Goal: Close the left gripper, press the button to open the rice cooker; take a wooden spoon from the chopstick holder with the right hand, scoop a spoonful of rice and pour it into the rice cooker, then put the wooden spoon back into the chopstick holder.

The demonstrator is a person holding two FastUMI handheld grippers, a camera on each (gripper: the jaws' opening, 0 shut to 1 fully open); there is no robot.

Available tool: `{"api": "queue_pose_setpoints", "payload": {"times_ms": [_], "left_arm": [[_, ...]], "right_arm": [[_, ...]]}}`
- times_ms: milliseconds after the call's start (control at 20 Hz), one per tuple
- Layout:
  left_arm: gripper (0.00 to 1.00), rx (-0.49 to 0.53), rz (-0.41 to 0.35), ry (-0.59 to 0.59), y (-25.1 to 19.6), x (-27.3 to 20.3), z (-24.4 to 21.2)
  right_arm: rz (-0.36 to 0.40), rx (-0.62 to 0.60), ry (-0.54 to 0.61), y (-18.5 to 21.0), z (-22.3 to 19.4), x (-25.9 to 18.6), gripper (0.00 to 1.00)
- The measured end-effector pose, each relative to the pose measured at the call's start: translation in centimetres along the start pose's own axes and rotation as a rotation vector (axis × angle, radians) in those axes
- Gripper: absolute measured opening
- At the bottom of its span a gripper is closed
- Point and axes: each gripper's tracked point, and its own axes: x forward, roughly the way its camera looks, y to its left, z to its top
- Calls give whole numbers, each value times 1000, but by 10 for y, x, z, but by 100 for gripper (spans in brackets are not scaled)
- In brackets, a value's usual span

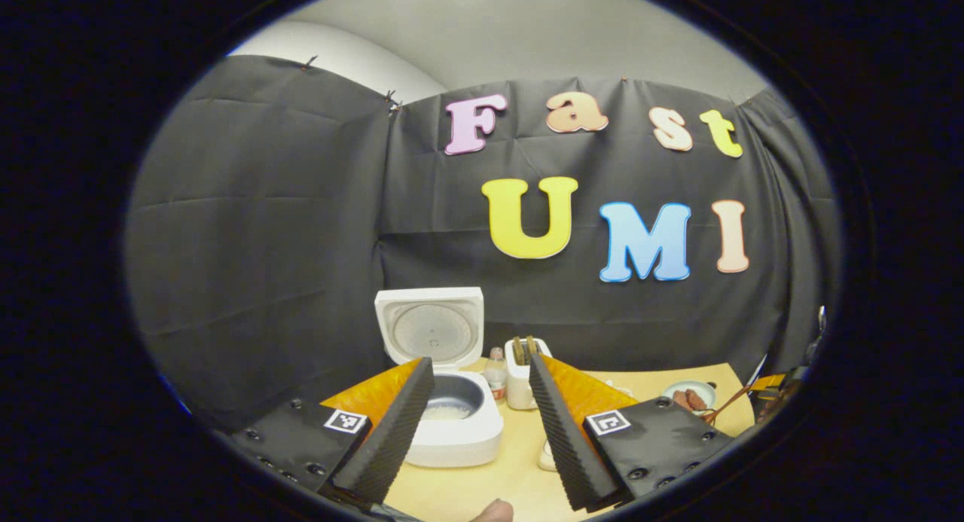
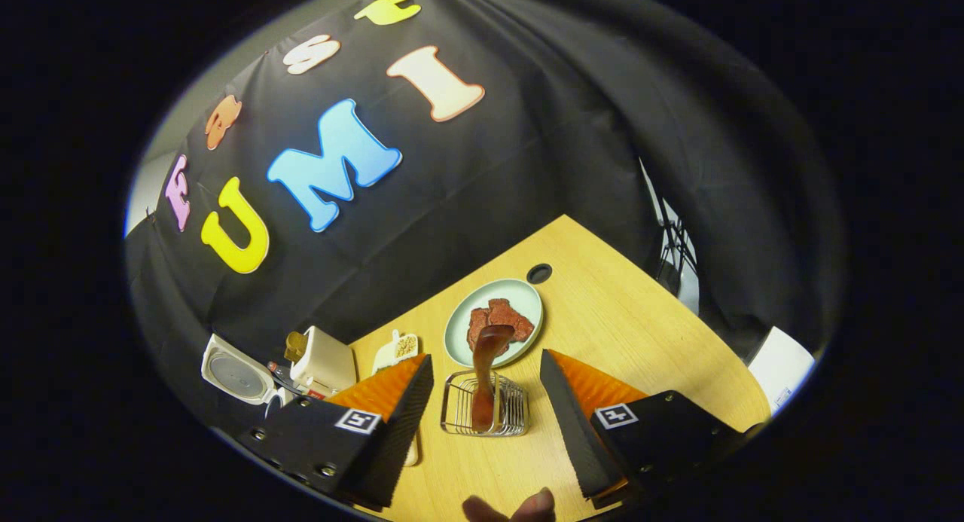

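Observation:
The white rice cooker [image 1: 459, 431] stands with its lid [image 1: 429, 330] raised, and a little rice lies in the dark inner pot [image 1: 450, 403]. My left gripper [image 1: 480, 364] hangs open above the table in front of it, holding nothing. In the right gripper view a wooden spoon [image 2: 482, 390] stands in the wire chopstick holder [image 2: 509, 416]. My right gripper [image 2: 484, 358] is open, its fingers on either side of the holder and clear of the spoon. A small white dish of rice [image 2: 399, 349] sits to the left of the holder.
A pale green plate [image 2: 459, 334] with pieces of meat lies just beyond the holder. A white toaster [image 1: 520, 379] and a small bottle [image 1: 495, 371] stand right of the cooker. The wooden table [image 2: 602, 319] has a cable hole [image 2: 539, 273] near the back.

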Motion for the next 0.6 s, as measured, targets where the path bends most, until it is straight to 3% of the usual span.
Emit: {"api": "queue_pose_setpoints", "payload": {"times_ms": [100, 350, 600], "left_arm": [[85, -30, -50, -34, 10, 27, 10], [84, -124, -128, -62, 60, 122, 30], [83, -190, -159, -124, 99, 228, 67]], "right_arm": [[-23, -52, -57, 11, 4, -31, 98], [-66, -96, -177, 82, 0, -117, 98], [-68, -171, -199, 160, -41, -161, 98]]}}
